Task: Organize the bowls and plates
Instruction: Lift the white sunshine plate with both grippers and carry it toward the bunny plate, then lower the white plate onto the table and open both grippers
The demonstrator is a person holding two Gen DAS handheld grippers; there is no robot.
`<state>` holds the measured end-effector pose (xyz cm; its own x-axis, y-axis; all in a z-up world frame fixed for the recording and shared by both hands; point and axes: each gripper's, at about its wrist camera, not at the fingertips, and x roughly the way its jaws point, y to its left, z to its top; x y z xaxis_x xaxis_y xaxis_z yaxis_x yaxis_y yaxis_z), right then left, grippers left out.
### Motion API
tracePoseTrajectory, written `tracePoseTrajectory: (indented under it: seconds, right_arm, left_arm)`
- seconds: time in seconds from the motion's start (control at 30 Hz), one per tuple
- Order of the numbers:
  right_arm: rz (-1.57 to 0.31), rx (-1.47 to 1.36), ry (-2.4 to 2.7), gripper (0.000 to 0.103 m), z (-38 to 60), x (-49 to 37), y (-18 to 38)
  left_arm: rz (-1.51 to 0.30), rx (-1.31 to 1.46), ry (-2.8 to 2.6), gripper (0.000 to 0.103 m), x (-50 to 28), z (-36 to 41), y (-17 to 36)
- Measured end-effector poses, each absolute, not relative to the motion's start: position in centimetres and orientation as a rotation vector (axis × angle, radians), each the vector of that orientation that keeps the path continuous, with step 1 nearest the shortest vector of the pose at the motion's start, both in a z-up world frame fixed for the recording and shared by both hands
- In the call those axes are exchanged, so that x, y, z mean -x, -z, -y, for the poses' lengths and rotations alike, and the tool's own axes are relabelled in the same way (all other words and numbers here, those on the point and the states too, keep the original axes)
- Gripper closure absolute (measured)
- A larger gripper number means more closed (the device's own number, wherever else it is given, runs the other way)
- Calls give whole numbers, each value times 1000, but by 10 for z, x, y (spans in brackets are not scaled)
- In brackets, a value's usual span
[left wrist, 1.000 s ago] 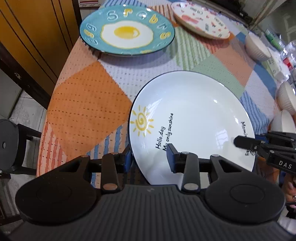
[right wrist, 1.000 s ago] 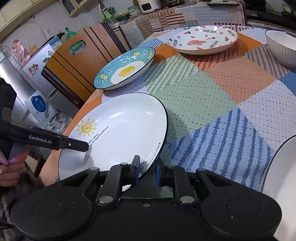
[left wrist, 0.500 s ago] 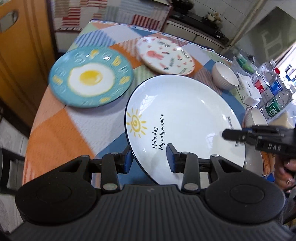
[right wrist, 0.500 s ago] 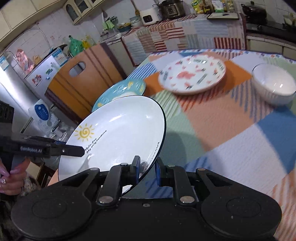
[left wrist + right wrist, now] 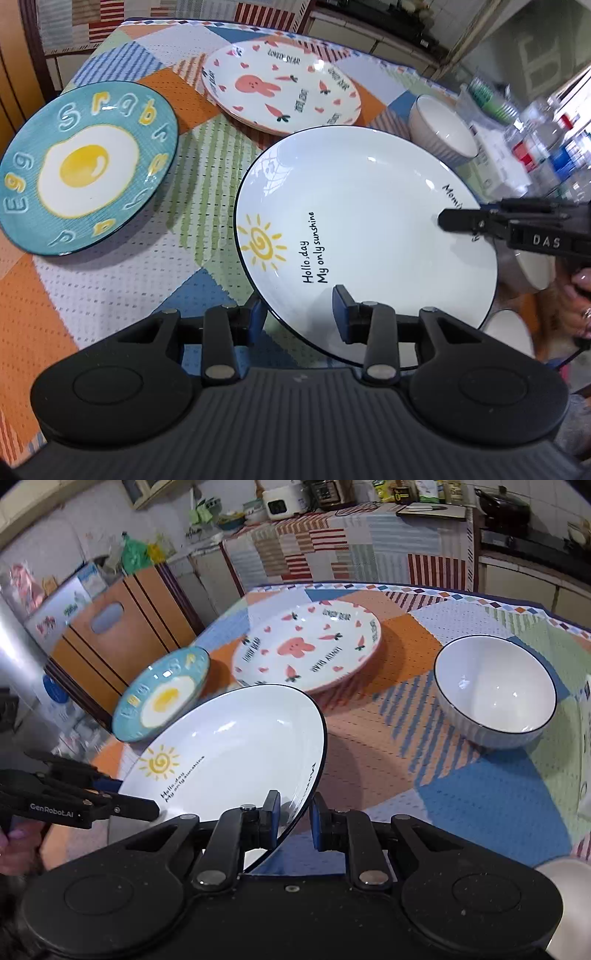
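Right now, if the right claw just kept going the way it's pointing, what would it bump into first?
Judging by the right wrist view, the right claw, shut on the white sun-print plate, would probably meet the patchwork tablecloth first, short of the rabbit-print plate. Depth is uncertain.

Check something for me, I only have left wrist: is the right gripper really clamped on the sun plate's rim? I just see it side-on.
Observer: Yes. From the right wrist view, the right gripper has one pad on each side of the sun plate rim, shut on it.
Operator: Plate off the table?
Observer: Looks so. Its far edge hangs over the cloth with a shadow underneath.
Operator: Bowl behind it, anything inside?
Observer: The bowl is empty and upright, standing apart from the bunny plate.
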<state>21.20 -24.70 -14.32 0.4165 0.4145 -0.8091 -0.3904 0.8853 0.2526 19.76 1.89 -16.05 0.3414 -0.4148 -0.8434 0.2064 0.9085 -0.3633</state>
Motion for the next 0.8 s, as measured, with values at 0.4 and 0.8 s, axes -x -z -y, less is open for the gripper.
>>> tracePoseTrajectory:
  seconds: [0.4,0.8]
  right_arm:
    - [-1043,-6,-498,79,256,-225,181]
    - [-1116,93,-392,71,241,-225,184]
  left_arm:
    - [-1149,93,337,67,-209,8,180]
    - [-1189,44,299,69,-204,15,173]
